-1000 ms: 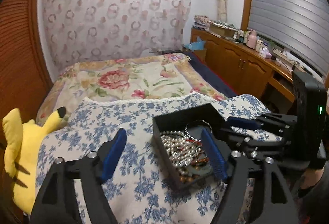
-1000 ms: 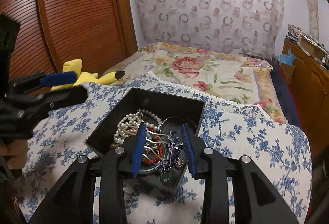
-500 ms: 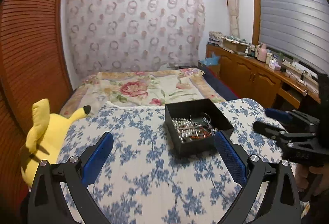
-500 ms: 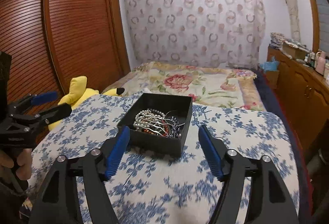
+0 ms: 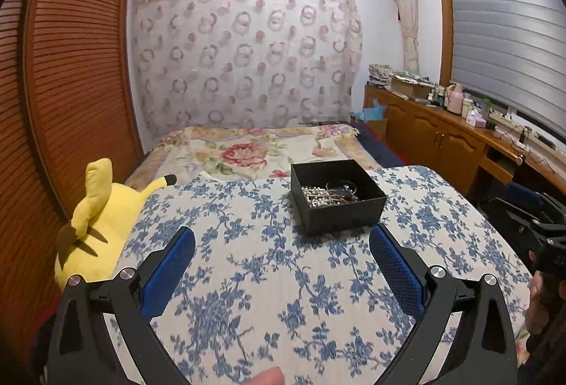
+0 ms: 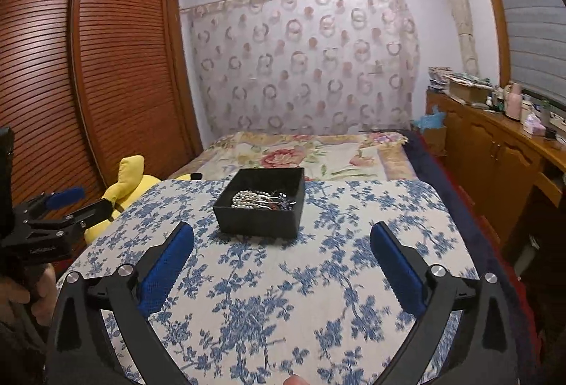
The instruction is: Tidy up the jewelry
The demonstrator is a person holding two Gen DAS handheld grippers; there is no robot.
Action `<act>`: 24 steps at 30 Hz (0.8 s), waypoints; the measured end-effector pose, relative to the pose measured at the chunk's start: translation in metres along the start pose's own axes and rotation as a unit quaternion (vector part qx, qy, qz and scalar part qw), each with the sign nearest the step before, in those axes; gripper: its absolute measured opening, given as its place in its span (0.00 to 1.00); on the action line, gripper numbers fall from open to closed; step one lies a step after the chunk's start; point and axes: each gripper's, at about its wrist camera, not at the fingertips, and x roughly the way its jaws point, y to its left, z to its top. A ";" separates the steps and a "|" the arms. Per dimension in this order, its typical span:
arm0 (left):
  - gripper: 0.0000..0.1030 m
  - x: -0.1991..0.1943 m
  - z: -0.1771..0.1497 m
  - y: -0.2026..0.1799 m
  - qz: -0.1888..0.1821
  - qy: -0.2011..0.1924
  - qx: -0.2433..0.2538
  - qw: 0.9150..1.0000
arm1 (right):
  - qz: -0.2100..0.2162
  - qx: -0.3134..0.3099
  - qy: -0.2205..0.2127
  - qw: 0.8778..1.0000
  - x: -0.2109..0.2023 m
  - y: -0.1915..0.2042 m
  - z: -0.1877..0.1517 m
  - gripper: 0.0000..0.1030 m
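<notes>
A black open box (image 5: pixel 338 196) stands on the blue-flowered cloth (image 5: pixel 269 279); it also shows in the right wrist view (image 6: pixel 261 201). Inside lies a heap of jewelry (image 5: pixel 329 197), with pearl strands and darker pieces, also in the right wrist view (image 6: pixel 263 200). My left gripper (image 5: pixel 282 245) is open and empty, well short of the box. My right gripper (image 6: pixel 282 240) is open and empty, also short of the box. The right gripper also shows at the right edge of the left wrist view (image 5: pixel 530 208), and the left gripper at the left edge of the right wrist view (image 6: pixel 67 201).
A yellow plush toy (image 5: pixel 100 222) lies at the cloth's left edge. A bed with a flowered cover (image 5: pixel 254 148) lies beyond the box. A slatted wooden wardrobe (image 6: pixel 88 74) stands left, a wooden sideboard (image 5: pixel 442 134) with clutter right.
Both grippers have drawn back and up from the box. The right gripper's fingers, narrow over the jewelry a second ago, have opened wide. The jewelry stays in the box.
</notes>
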 end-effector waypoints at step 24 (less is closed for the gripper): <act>0.93 -0.017 -0.012 -0.005 0.008 -0.006 0.002 1.000 | -0.019 -0.006 -0.014 1.000 -0.009 0.015 -0.009 0.98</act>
